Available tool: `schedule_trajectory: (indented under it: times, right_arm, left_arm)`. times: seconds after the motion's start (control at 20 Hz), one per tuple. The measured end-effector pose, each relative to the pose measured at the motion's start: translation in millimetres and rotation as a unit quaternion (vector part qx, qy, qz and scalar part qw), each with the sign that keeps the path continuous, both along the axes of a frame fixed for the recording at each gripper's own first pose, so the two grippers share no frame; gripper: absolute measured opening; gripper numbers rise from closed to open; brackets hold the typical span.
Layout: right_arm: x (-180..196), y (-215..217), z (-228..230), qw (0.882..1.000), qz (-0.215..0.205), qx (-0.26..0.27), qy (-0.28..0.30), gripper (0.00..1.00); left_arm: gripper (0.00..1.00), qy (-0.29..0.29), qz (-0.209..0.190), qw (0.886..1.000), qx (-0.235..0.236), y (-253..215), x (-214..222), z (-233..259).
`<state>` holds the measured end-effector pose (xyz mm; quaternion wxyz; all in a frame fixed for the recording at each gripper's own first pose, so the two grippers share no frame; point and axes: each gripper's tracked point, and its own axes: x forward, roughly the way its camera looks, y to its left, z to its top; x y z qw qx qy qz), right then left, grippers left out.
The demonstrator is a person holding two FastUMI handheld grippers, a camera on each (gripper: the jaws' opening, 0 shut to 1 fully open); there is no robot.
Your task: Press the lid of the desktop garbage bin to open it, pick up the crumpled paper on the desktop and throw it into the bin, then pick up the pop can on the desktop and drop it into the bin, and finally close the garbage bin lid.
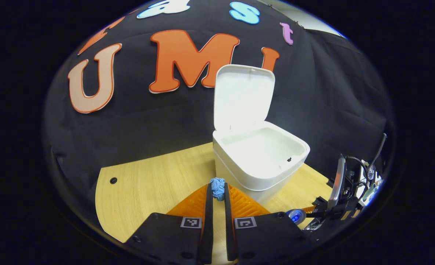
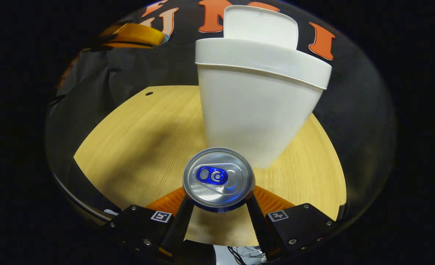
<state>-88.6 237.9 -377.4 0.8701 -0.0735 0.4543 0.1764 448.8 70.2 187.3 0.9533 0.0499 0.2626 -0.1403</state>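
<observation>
You have the bin point(image 1: 260, 162) open with its lid point(image 1: 243, 97) up, your left gripper point(image 1: 217, 191) pinches the crumpled paper point(image 1: 217, 187) just short of the rim, and your right gripper point(image 2: 219, 206) clamps the can point(image 2: 218, 179) above the desk point(image 2: 140, 143), so both drops and closing remain.

Bin point(image 1: 261, 162) mouth open w/ lid point(image 1: 243, 97) upright at back; table point(image 1: 147, 180) bare left of bin.
</observation>
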Motion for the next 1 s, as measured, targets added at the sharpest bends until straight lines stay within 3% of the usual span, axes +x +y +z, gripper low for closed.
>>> schedule_trajectory:
  times: [0.3, 0.55, 0.9, 1.0]
  right_arm:
    - [1, -1, 0, 1.0, -0.031, -0.005, 0.001, 0.79]
    - [3, -1, 3, 0.999, -0.051, -0.001, 0.001, 0.79]
    - [16, -3, 18, 0.997, -0.079, -0.007, -0.022, 0.79]
    - [20, -10, 30, 0.995, -0.086, -0.009, -0.04, 0.79]
  left_arm:
    - [0.18, -0.033, -0.027, 0.999, -0.013, -33, 15, 16]
    - [0.18, -0.013, -0.071, 0.997, -0.023, -69, 18, 3]
    - [0.18, 0.006, -0.084, 0.996, -0.021, -79, 25, -17]
    - [0.23, 0.007, -0.087, 0.996, -0.023, -82, 27, -17]
